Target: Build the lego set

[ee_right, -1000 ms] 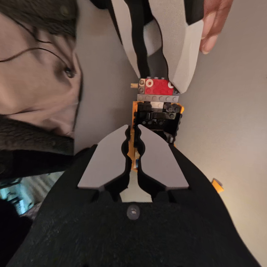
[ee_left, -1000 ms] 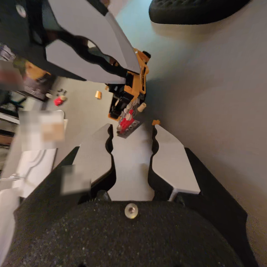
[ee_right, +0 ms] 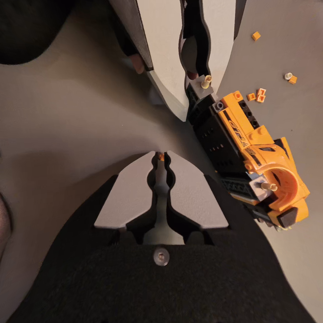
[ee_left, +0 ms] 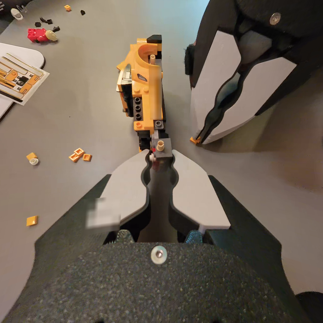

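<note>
Gripper fingers fill the lower half of the left wrist view: the left gripper (ee_left: 161, 154) is clamped on the near end of an orange and black brick-built model (ee_left: 145, 83), its two pads pressed against a dark grey block (ee_left: 163, 149) that carries a tan peg. The model lies on the grey desk (ee_left: 87, 113) and runs from the fingertips up toward the top centre of the frame. At the right edge the right gripper (ee_left: 199, 139) comes down from the upper right, its tips at the desk surface and closed on a small orange piece (ee_left: 194, 139). Loose orange tiles (ee_left: 79, 154) sit at mid left, a red and tan piece (ee_left: 41, 35) lies in the upper left, and a printed sheet (ee_left: 17, 80) rests at the left edge. In the right wrist view the right gripper (ee_right: 161, 154) sits at centre with its fingers nearly together, pinching the small orange piece (ee_right: 161, 156) between the tips (only a sliver of it shows). The model (ee_right: 244, 153) stretches diagonally from upper centre to the lower right, and the left gripper (ee_right: 201, 90) reaches in from the top, gripping the grey block (ee_right: 202, 87) at the model's upper end. A few orange tiles (ee_right: 257, 97) lie scattered on the desk (ee_right: 70, 113) at upper right.
</note>
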